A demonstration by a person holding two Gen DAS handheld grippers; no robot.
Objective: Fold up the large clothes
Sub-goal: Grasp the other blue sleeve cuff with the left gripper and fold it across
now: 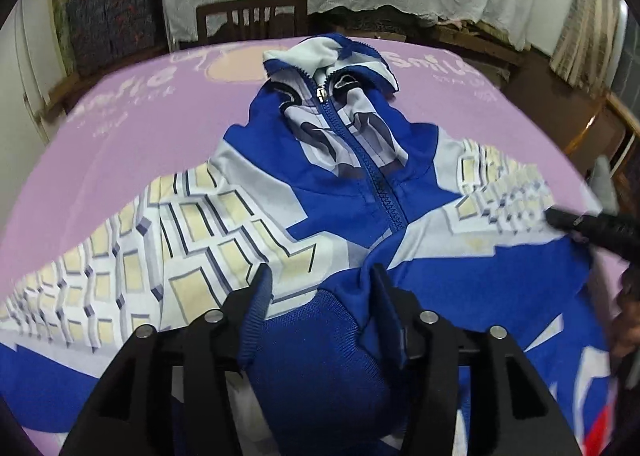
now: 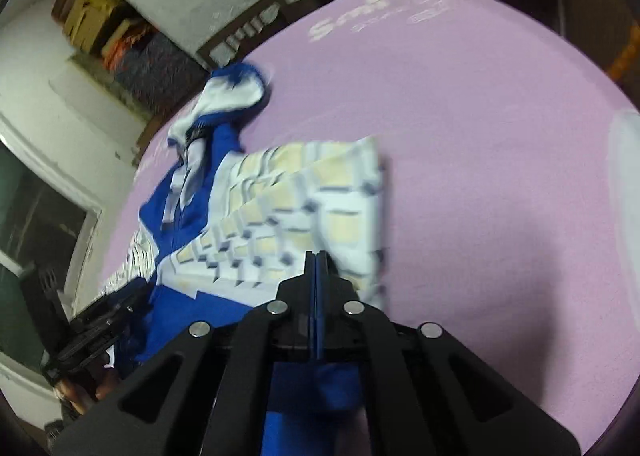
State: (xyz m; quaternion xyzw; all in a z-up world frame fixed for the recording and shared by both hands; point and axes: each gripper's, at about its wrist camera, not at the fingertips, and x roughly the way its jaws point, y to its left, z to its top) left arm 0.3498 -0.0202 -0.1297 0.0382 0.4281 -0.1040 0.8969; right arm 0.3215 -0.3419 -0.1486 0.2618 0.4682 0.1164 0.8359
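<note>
Jaws of the left gripper (image 1: 320, 284) stand apart with the blue ribbed hem bunched between them, not clamped; right gripper (image 2: 317, 260) jaws pinched tight on blue fabric. Jacket (image 1: 340, 192) lies zipped, front up, mid-surface on the pink cover (image 2: 480, 136), hood (image 1: 328, 56) toward the far edge.

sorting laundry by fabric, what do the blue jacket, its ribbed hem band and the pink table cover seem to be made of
Jacket: likely smooth synthetic knit, slight sheen, with crisp printed blue, white and cream blocks.
Ribbed hem band: stretchy rib knit, matte, with fine parallel ridges showing between the left gripper's fingers.
Pink table cover: looks like soft matte cloth, printed with white lettering; its weave is too blurred to tell.
</note>
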